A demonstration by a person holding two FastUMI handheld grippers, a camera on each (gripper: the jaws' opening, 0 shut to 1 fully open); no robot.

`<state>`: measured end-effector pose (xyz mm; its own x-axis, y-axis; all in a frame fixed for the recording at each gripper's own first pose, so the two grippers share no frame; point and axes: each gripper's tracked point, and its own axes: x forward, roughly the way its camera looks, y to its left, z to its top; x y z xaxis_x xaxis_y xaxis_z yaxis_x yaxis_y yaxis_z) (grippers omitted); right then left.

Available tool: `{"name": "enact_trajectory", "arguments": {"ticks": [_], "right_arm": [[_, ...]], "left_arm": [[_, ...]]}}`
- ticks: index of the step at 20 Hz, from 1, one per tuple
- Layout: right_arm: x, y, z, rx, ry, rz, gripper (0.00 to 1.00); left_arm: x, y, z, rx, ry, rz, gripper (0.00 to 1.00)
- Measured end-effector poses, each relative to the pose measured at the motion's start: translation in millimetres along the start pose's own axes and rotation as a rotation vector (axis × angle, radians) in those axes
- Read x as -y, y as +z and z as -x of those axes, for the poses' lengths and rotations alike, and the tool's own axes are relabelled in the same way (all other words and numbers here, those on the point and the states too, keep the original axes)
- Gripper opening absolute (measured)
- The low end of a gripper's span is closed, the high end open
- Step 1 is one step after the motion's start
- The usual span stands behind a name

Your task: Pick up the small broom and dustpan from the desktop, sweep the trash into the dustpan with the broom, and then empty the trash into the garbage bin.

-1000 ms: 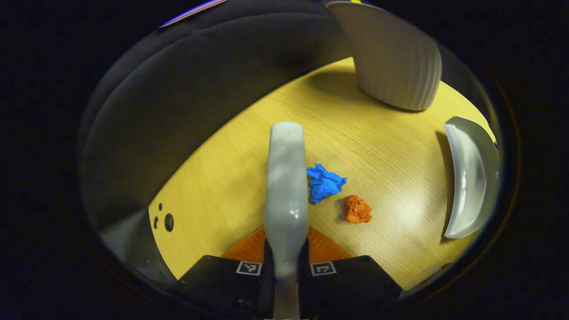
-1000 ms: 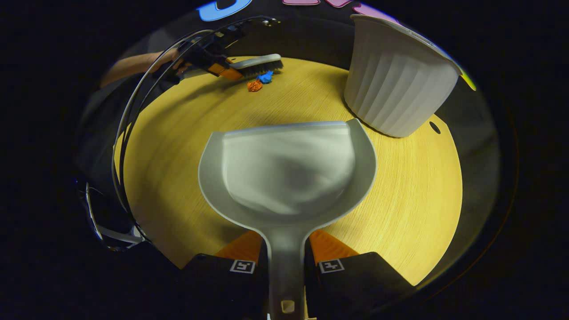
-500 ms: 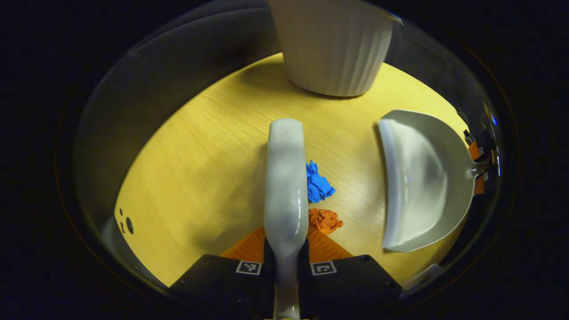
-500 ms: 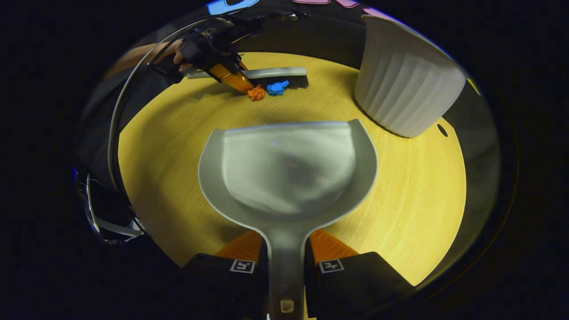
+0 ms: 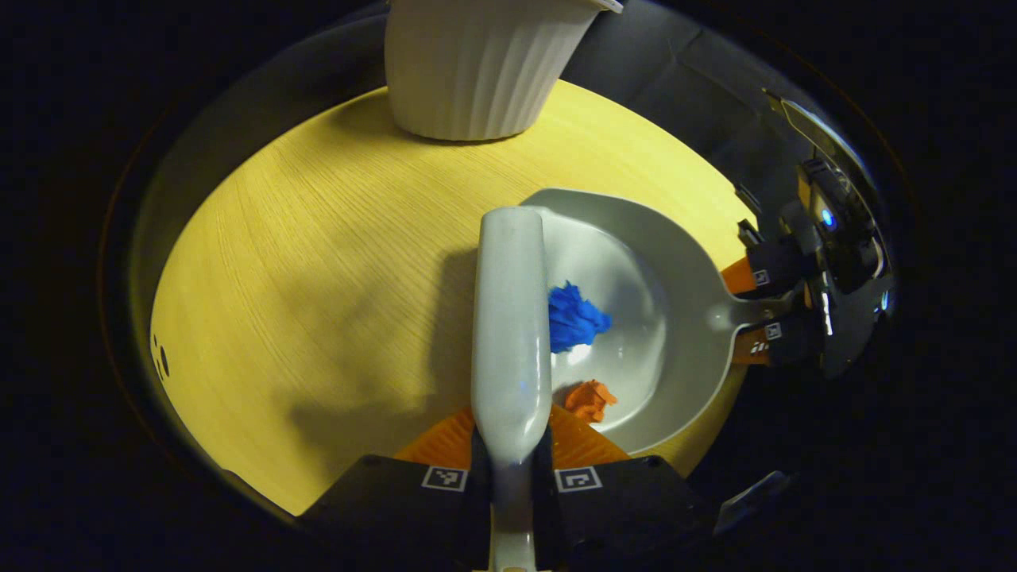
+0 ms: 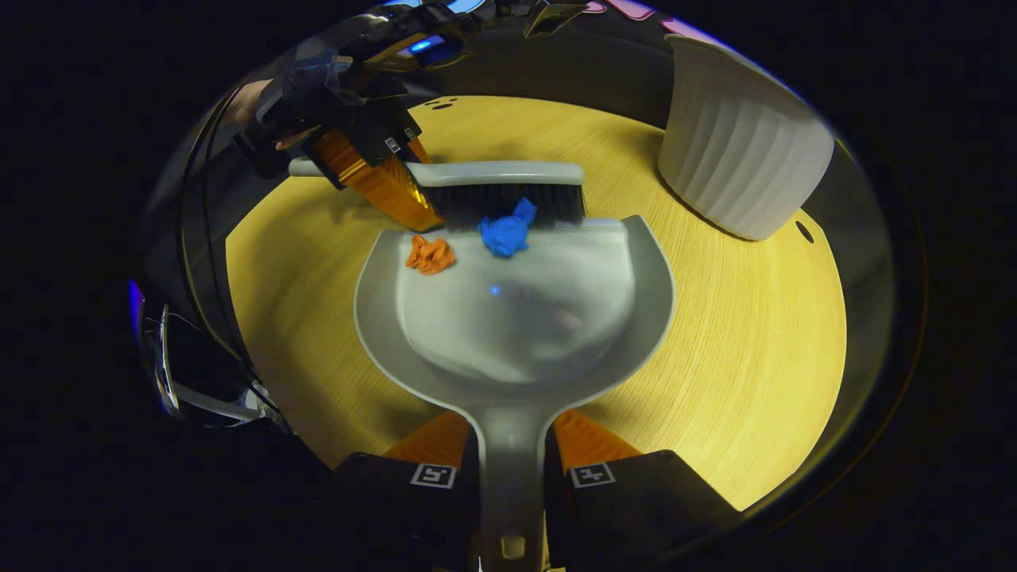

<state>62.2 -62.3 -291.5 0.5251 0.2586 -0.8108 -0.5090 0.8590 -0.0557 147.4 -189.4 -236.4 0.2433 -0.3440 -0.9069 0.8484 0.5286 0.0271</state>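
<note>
At the bottom of the left gripper view, the left tool (image 5: 512,469) is clamped on the handle of one small broom (image 5: 510,318). Both of its fingers press on the handle. The broom runs straight up the middle of the frame. Just right of it sits one dustpan (image 5: 659,318), flat on the yellow surface (image 5: 318,278). Two bits of trash lie inside the pan. One is a blue paper ball (image 5: 576,316), touching the broom's side. One is an orange paper ball (image 5: 589,399), lower down, near the pan's front lip. At the right edge of the frame, the right tool (image 5: 759,306) grips the pan's handle. At the top of the frame stands one white ribbed garbage bin (image 5: 477,71), upright and well apart from the pan.

At the bottom of the right gripper view, the right tool (image 6: 512,477) pinches the dustpan (image 6: 516,318) handle between its two fingers. The pan fills the middle of the frame. Near its far lip lie the orange paper ball (image 6: 430,254) on the left and the blue paper ball (image 6: 506,232) beside it. The broom (image 6: 496,191) lies across the far lip, its dark bristles touching the blue ball. The left tool (image 6: 373,171) holds the broom at the upper left. The garbage bin (image 6: 743,159) stands at the upper right on the surface (image 6: 755,357).
</note>
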Motion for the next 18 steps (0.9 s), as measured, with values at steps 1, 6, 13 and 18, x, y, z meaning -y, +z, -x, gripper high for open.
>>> {"name": "enact_trajectory", "arguments": {"ticks": [1,6,13,18], "right_arm": [[0,-3,1,0.006,-0.004,0.007,0.37],[-1,-7,7,0.032,-0.013,0.009,0.37],[2,1,45,0.069,-0.058,-0.009,0.37],[17,21,98,0.097,-0.094,-0.004,0.37]], "left_arm": [[8,-5,4,0.002,-0.016,0.023,0.24],[20,-22,25,0.111,0.108,0.143,0.25],[24,-61,105,0.355,0.255,0.339,0.25],[-2,-148,91,0.393,0.342,0.446,0.25]]}}
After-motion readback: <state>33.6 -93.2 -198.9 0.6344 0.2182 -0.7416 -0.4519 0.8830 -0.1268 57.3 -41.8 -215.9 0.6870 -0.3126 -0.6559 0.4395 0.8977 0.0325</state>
